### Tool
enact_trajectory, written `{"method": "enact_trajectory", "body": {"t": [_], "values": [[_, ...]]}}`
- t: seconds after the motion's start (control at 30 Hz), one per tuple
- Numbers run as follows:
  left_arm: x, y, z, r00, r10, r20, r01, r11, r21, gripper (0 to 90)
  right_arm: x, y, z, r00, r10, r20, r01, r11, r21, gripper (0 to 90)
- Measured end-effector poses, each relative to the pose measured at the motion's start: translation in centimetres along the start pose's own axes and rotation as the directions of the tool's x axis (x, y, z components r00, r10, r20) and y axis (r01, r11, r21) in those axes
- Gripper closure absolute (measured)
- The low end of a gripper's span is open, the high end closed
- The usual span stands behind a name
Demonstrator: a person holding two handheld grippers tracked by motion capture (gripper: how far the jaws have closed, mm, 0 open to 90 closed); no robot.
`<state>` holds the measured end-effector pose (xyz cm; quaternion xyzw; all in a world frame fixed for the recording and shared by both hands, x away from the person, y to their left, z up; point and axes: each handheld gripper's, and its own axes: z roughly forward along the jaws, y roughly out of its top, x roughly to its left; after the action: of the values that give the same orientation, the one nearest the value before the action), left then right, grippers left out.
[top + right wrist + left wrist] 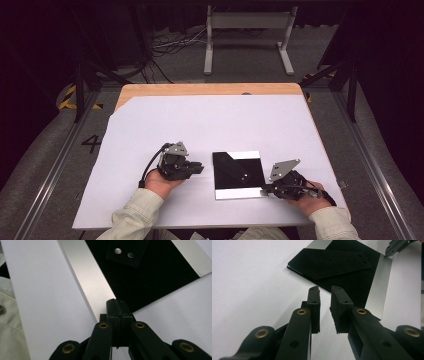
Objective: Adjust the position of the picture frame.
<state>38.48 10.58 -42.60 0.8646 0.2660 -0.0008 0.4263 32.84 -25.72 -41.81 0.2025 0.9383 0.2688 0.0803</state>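
A square black plate (250,172) with silver bands along its far and near edges lies flat on the white sheet (200,125). A black strip (231,169) with two small holes rests on top of it, also seen in the left gripper view as the strip (329,262). My left gripper (200,167) sits just left of the plate, and its jaws (325,293) stand a little apart with nothing between them. My right gripper (264,190) is at the plate's near right corner. Its jaws (117,301) are pressed together, tips at the end of the silver band (87,282).
The white sheet covers most of a wooden tabletop (200,90). Beyond the table stand a grey metal frame (247,35) and loose cables on the floor. A person's pale sleeves (135,215) come in from the bottom edge.
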Motion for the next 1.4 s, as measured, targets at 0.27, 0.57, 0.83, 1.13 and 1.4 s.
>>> {"method": "enact_trajectory", "body": {"t": [0.27,0.57,0.83,1.13,1.4], "values": [[0.5,-0.3,-0.3,0.9998,-0.021,-0.006,0.021,0.9996,-0.016,78.0,0.8,0.1,0.6,0.9894,-0.069,-0.128,0.075,0.996,0.042,89.8],[0.6,-0.3,-0.6,0.9993,-0.028,-0.026,0.027,0.9990,-0.037,78.0,0.4,0.1,0.6,0.9954,-0.061,-0.073,0.064,0.997,0.044,89.9],[1.8,-0.9,-1.1,0.9927,-0.090,-0.079,0.083,0.9926,-0.088,78.3,-1.2,0.2,1.0,0.9996,0.015,0.024,-0.015,1.000,0.003,90.0],[2.5,-0.8,-1.4,0.9729,-0.145,-0.180,0.126,0.9857,-0.112,78.5,-3.7,1.9,2.7,0.9846,0.118,0.129,-0.112,0.992,-0.055,90.0],[3.4,-1.2,-2.0,0.9544,-0.202,-0.220,0.172,0.9740,-0.147,81.3,-5.2,3.6,4.0,0.9642,0.182,0.193,-0.169,0.982,-0.084,89.9]]}}
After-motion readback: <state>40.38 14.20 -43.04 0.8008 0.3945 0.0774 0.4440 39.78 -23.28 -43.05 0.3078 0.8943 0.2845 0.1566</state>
